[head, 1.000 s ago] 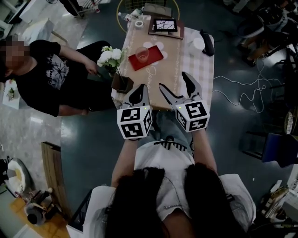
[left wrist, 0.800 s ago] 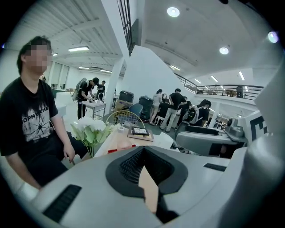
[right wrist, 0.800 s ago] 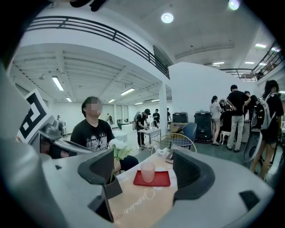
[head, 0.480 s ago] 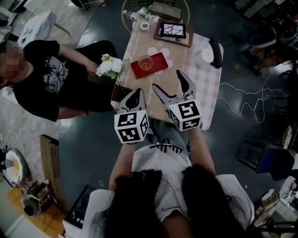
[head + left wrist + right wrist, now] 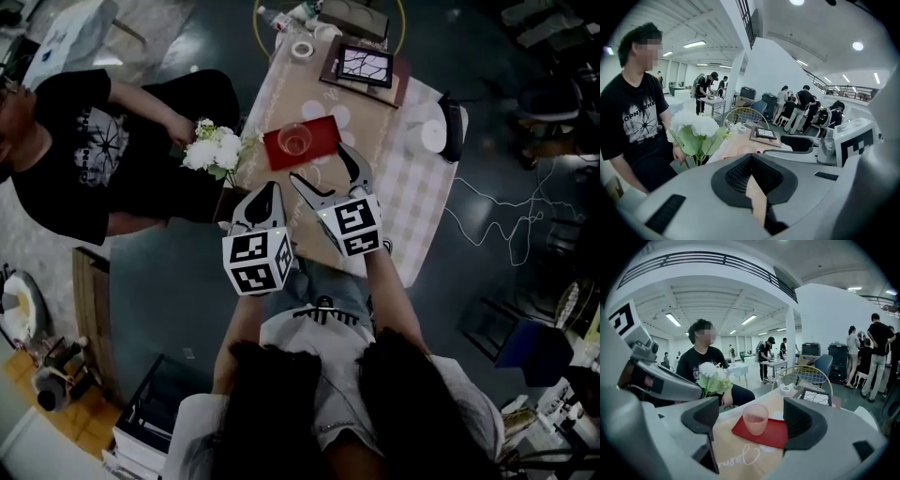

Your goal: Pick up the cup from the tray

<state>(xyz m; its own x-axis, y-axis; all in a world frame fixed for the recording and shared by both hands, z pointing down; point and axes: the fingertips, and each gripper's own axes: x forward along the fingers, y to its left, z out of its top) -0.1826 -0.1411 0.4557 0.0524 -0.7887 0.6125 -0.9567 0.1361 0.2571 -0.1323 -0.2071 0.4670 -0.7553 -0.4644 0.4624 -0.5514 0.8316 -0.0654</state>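
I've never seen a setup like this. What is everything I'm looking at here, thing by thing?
cup: one, pink see-through, upright on the tray
tray: one, red, on the table's beige runner
table: one, beige runner and checked cloth
flowers: one bunch, white, at the table's left edge
framed picture: one, dark frame, far end of the table
tape roll: one, white, far end of the table
seated person: one, black T-shirt, left of the table
left gripper: one, grey, shut and empty
right gripper: one, grey, open, jaws just been opening, nothing between them, cup ahead
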